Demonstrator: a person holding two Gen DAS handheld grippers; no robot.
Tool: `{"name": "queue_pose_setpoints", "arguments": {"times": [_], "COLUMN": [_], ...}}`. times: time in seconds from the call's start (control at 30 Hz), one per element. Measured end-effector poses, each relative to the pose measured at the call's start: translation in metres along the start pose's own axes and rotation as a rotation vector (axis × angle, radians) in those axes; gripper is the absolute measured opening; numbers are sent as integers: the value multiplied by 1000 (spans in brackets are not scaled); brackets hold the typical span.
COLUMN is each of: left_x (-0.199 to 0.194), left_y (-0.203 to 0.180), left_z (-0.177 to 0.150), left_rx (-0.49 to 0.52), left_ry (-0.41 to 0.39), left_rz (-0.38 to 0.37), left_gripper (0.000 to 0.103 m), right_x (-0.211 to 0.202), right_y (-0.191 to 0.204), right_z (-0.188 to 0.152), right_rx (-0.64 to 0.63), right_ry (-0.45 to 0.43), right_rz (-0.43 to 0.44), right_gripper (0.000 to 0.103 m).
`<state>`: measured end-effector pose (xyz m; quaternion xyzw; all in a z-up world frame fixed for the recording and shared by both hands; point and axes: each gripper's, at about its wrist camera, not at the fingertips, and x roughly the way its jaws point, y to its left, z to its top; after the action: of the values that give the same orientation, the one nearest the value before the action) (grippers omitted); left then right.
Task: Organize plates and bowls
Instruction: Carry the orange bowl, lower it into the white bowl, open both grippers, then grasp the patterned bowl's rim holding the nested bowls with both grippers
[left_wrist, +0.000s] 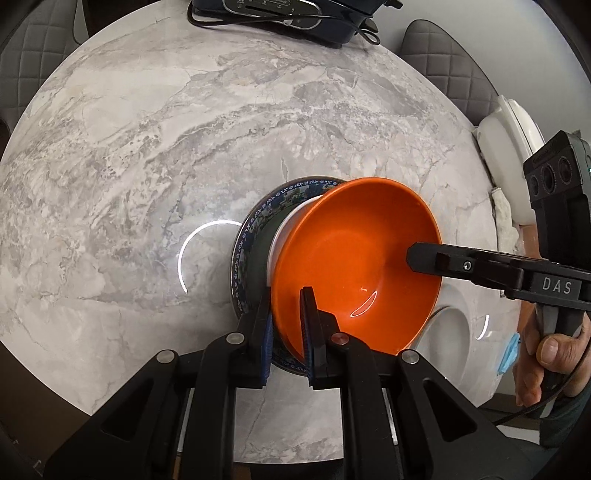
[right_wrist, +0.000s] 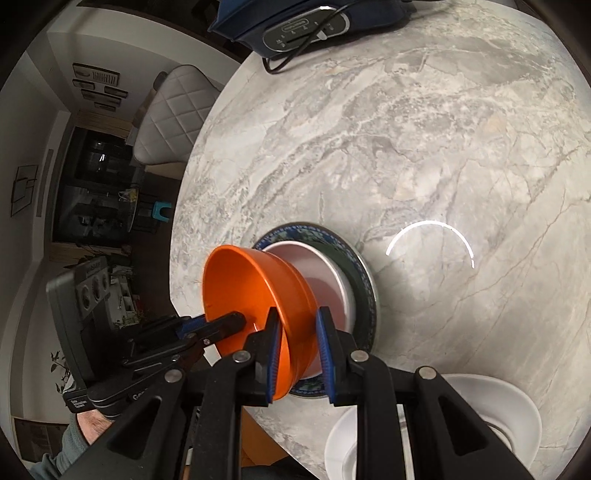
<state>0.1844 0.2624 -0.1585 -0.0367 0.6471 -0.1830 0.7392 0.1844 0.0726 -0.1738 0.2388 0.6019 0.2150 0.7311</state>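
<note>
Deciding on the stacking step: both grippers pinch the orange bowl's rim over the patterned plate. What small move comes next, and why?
Probably lower the orange bowl level onto the blue-patterned plate: it hangs tilted in the left gripper and right gripper, its foot just above the plate.

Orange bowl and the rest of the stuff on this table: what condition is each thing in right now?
Orange bowl: tilted, rim pinched by both tools.
Left gripper: jaws shut on the bowl's wall.
Right gripper: jaws shut on the bowl's wall.
Blue-patterned plate: flat on the table, under the bowl.
White bowl: on the table, untouched.
</note>
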Motion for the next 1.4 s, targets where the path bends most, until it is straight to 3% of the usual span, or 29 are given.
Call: {"name": "queue_pose_setpoints", "arguments": {"times": [0.27,0.63,0.73,0.77,0.83,0.87,0.9,0.97,1.03,1.13,1.2,1.3,1.4], "left_x": [3,1,-6,-10,-21,-28,-35,-44,-47,-45,-36,-14,0], "left_y": [-8,-5,-1,0,6,10,16,30,42,50,51,61,74], "left_z": [4,5,3,1,-2,-5,-8,-14,-19,-27,-32,-35,-37], "left_rx": [35,26,3,-9,-32,-48,-63,-98,-114,-70,-42,-101,-179], "left_ry": [-14,-50,-74,-90,-137,-172,-205,-244,-253,-260,-214,-128,-101], "left_rz": [59,68,59,50,22,5,-13,-45,-54,-43,-34,-40,-57], "left_gripper": [14,14,18,25,54,77,87,91,98,101,101,101,99], "right_x": [6,7,5,4,-2,-8,-14,-29,-43,-53,-52,-37,-21], "right_y": [-5,-9,-9,-9,-8,-7,-7,-12,-23,-46,-57,-68,-77], "right_z": [-2,0,-1,-1,-1,-1,-1,0,2,7,10,13,13], "right_rx": [-10,-13,-12,-12,-18,-22,-25,-21,-7,30,35,45,62], "right_ry": [9,19,19,16,-2,-18,-38,-92,-139,-151,-129,-51,-13], "right_rz": [-39,-45,-33,-25,-2,13,30,52,55,38,18,12,13], "right_gripper": [23,24,25,29,38,49,55,78,83,83,82,70,62]}}
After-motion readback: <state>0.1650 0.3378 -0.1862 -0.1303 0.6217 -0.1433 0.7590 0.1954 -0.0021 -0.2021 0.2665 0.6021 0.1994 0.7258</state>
